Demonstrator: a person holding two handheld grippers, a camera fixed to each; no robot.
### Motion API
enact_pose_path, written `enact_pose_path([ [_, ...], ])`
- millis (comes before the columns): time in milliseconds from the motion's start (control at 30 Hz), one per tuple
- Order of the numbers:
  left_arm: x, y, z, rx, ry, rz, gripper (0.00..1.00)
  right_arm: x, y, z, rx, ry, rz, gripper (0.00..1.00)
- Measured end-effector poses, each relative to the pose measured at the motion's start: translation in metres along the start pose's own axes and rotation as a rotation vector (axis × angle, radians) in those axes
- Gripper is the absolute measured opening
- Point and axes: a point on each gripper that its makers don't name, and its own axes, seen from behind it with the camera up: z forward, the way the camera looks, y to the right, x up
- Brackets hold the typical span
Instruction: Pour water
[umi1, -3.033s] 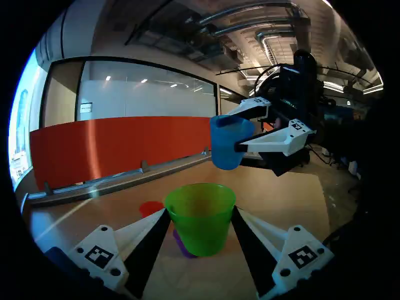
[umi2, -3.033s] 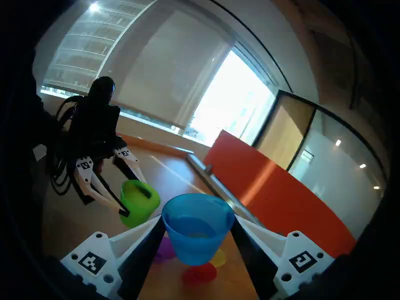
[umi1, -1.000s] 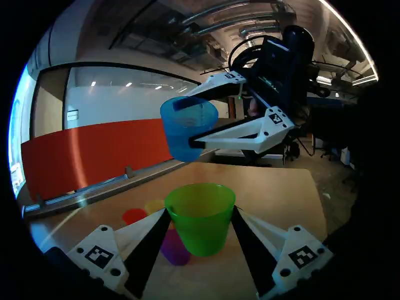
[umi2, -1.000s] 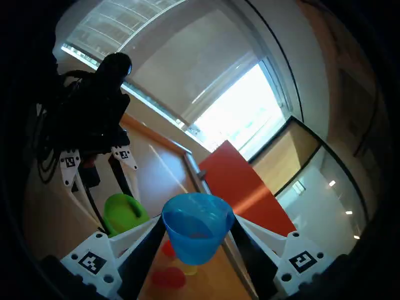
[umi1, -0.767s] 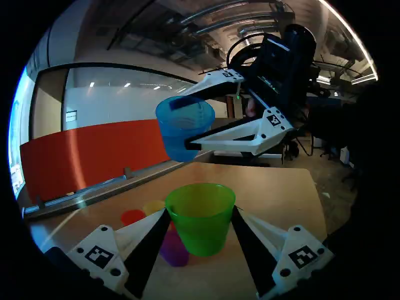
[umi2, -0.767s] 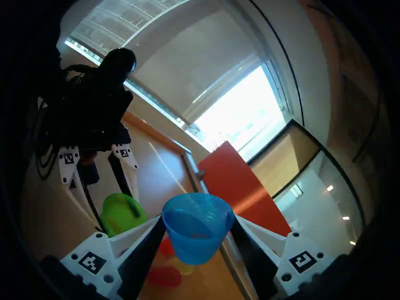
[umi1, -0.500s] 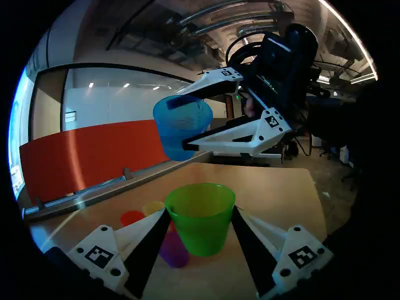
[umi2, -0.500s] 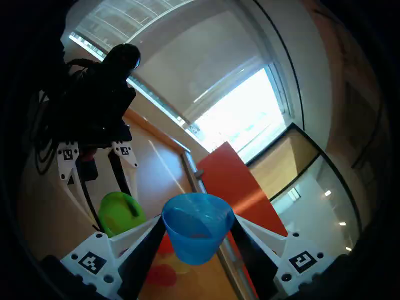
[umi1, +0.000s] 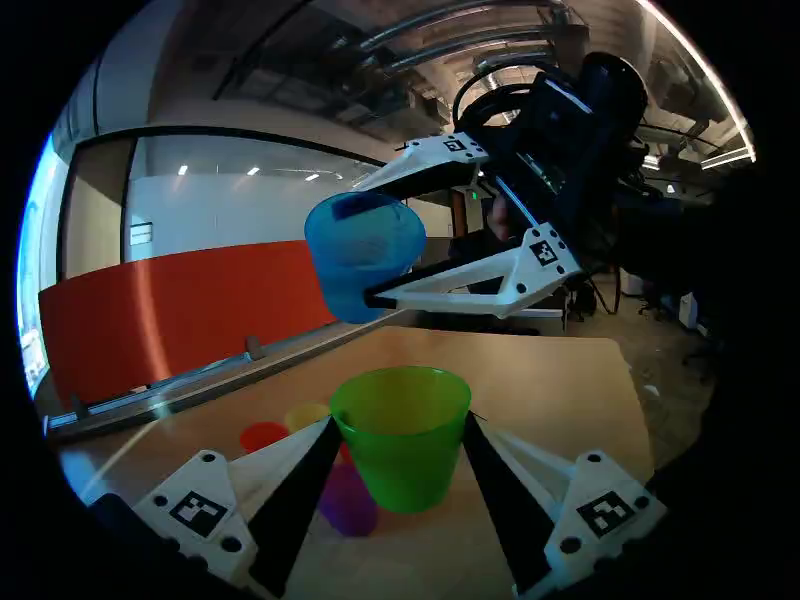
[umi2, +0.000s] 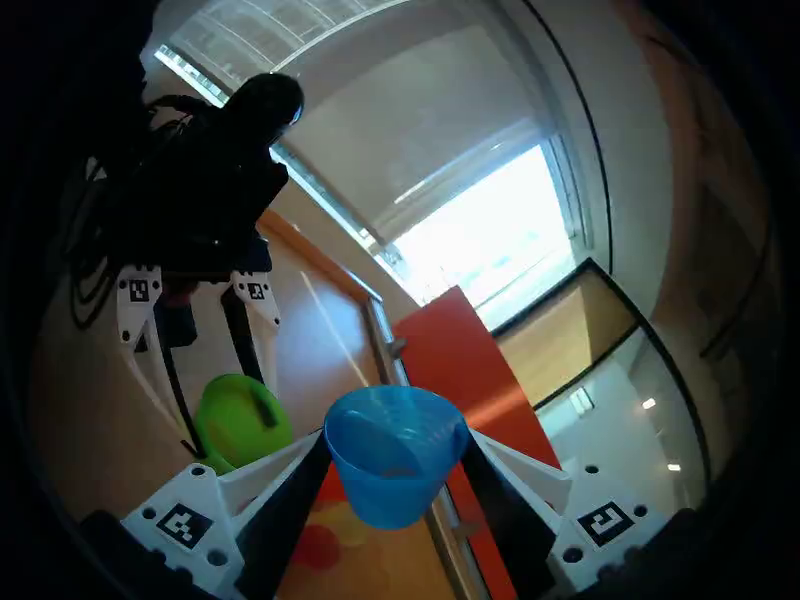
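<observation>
The wooden table runs toward an orange wall panel, with a small red cup, yellow cup and purple cup standing on it just beside my left gripper. That gripper is closed on the green cup, upright, a finger pressing each side of its wall. My right gripper clamps the blue cup the same way, up in the air above and a little to the left of the green rim. Both are thin plastic, light and springy (squeeze too hard and the wall will buckle), so I judge mid-wall the place to hold, firm because wet plastic slips. Three seconds ago the blue cup hung farther off to the right and level; now it is nearer, higher and leaning its mouth toward the green one, and over the last second it has crept leftward and rolled further. No water is crossing yet.
</observation>
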Motion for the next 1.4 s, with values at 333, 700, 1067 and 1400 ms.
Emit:
enact_pose_path([
  [333,0.003,-0.002,-0.001,0.002,0.006,-0.002,0.85,0.003,0.004,0.001,-0.002,-0.001,-0.039,0.91],
  [700,0.006,-0.003,-0.002,0.001,0.013,-0.002,0.85,0.003,0.007,0.003,-0.009,-0.011,-0.085,0.91],
  [1067,0.008,-0.002,0.0,0.001,0.018,0.0,0.85,0.001,0.009,0.004,-0.012,-0.024,-0.131,0.91],
  [1400,0.008,-0.002,0.001,-0.001,0.017,0.001,0.85,0.001,0.011,0.006,-0.017,-0.028,-0.152,0.91],
])
